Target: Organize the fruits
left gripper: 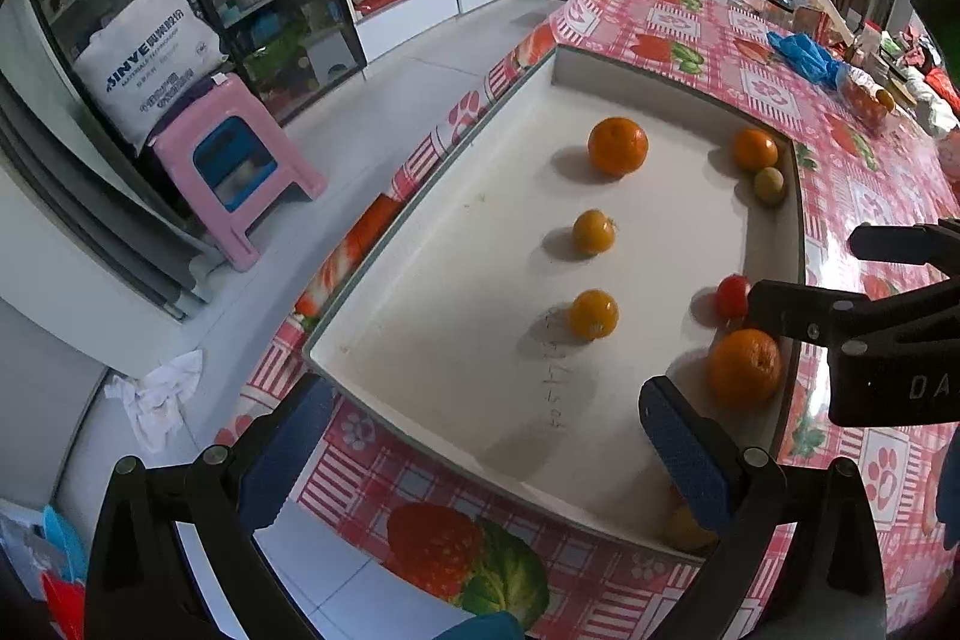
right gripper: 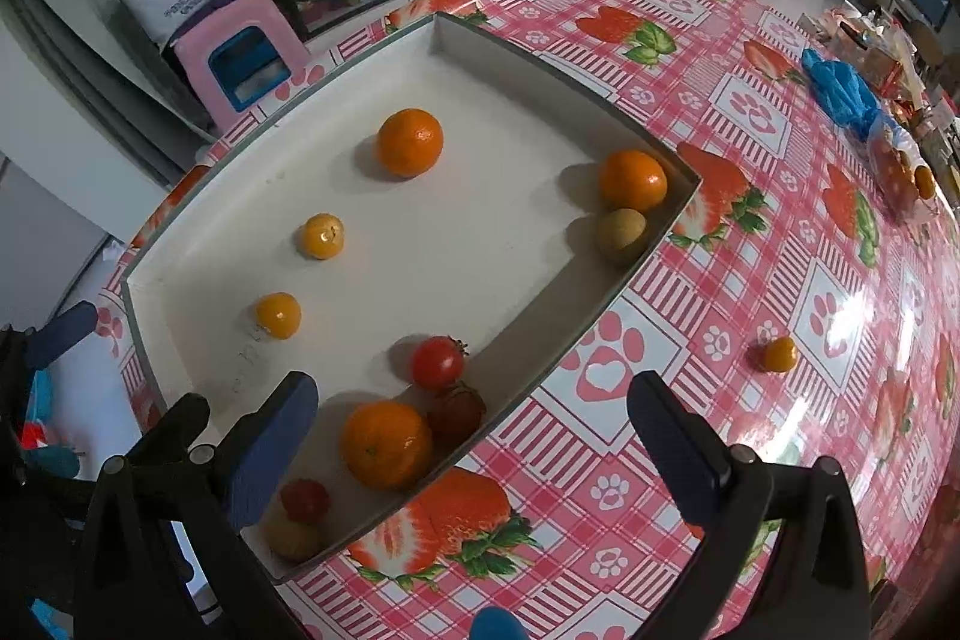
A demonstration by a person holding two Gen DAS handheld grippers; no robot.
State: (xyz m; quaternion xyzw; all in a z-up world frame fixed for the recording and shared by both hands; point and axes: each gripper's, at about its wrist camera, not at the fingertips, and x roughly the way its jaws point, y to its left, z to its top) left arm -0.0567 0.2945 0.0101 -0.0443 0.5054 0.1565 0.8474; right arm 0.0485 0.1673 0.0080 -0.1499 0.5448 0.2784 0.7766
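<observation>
The fruits lie in a shallow white tray (right gripper: 528,322) that rests on a table covered with a red checked cloth (right gripper: 750,244).

Contents of the tray:
- A large orange (right gripper: 410,142) sits alone toward the far end, well apart from the walls.
- A second orange (right gripper: 633,180) sits in the far right corner, touching a brown kiwi (right gripper: 621,235) just in front of it.
- Two small yellow-orange fruits (right gripper: 323,236) (right gripper: 278,315) lie one behind the other on the left half of the floor, apart from each other.
- A red tomato (right gripper: 437,361) rests near the right wall.
- A dark strawberry (right gripper: 456,415) lies just in front of the tomato, against the wall.
- A third orange (right gripper: 386,443) sits beside the strawberry, touching it.
- A small red fruit (right gripper: 305,499) and a yellowish fruit (right gripper: 293,538) occupy the near corner, partly hidden by a gripper finger.

One small orange fruit (right gripper: 779,354) lies outside the tray, on the cloth to the right, well apart from it.

The right gripper (right gripper: 474,436) hovers over the near right edge of the tray. Its jaws stand wide apart and hold nothing. The left gripper (left gripper: 486,442) hovers over the near end of the tray, jaws likewise spread and empty.

A blue plastic bag (right gripper: 840,91) lies farther along the table. A pink stool (left gripper: 237,160) stands on the floor beside the table.
</observation>
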